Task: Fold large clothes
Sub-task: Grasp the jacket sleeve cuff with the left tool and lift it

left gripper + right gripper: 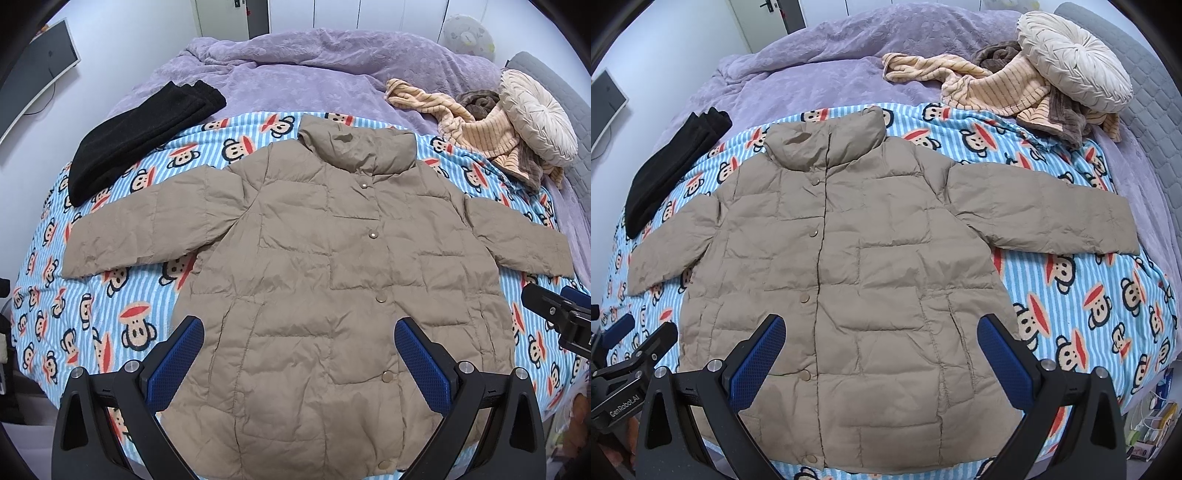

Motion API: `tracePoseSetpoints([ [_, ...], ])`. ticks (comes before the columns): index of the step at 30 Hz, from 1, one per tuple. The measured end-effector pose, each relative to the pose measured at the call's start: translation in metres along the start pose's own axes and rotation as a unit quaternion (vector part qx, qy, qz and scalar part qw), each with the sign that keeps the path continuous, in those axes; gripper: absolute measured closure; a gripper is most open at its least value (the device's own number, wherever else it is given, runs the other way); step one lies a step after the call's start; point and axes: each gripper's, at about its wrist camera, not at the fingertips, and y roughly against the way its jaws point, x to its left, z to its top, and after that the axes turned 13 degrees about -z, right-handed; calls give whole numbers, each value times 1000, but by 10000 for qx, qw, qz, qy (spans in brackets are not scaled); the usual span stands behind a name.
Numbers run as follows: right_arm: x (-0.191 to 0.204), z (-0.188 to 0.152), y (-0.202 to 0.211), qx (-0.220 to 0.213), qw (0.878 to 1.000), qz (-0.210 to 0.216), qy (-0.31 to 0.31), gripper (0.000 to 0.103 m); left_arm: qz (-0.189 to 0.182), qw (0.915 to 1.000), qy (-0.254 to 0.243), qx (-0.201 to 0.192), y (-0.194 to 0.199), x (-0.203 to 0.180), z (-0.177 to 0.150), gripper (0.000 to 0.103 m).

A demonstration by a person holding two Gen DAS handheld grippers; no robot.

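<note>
At far left, a folded black garment (140, 136) lies partly on the purple bedding (295, 70) and partly on the striped monkey-print blanket (92, 314). The tan puffer jacket (321, 266) lies flat and face up at the centre of that blanket, collar toward the far side, snaps fastened down the front, both sleeves spread outward. 5 snap buttons are visible along the placket in the left wrist view.

The left gripper (299, 354) hovers above the jacket's lower hem, jaws spread wide with nothing between them; its blue pads (173, 365) frame the fabric without visible contact. The right gripper (881, 350) sits over the hem on the other side, jaws likewise wide apart and empty. Each gripper appears at the edge of the other's view.

At far right, a striped beige garment (990, 88) lies crumpled on the purple bedding, with a round cream cushion (1075, 62) resting against it.
</note>
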Motion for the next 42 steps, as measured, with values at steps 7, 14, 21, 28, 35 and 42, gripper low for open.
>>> tracePoseSetpoints([
  [7, 46, -1, -8, 169, 9982, 577, -32, 0, -282, 9981, 477, 268, -18, 62, 3, 0],
  [14, 118, -7, -43, 880, 9914, 952, -175, 0, -482, 9926, 1095, 219, -38, 161, 5, 0],
  [21, 195, -21, -68, 1164, 9875, 1039, 208, 0, -1023, 9650, 2404, -214, -71, 305, 4, 0],
  [28, 242, -29, -89, 1268, 9856, 1041, 412, 0, -1512, 9119, 3784, -498, -123, 423, -1, 0],
  [35, 268, -10, -105, 1127, 9874, 1022, 430, 0, -1382, 9167, 3636, -919, -137, 453, 42, 0],
  [42, 298, 32, -117, 817, 9904, 1068, 316, 0, -1074, 9398, 3067, -1060, -135, 459, 64, 89],
])
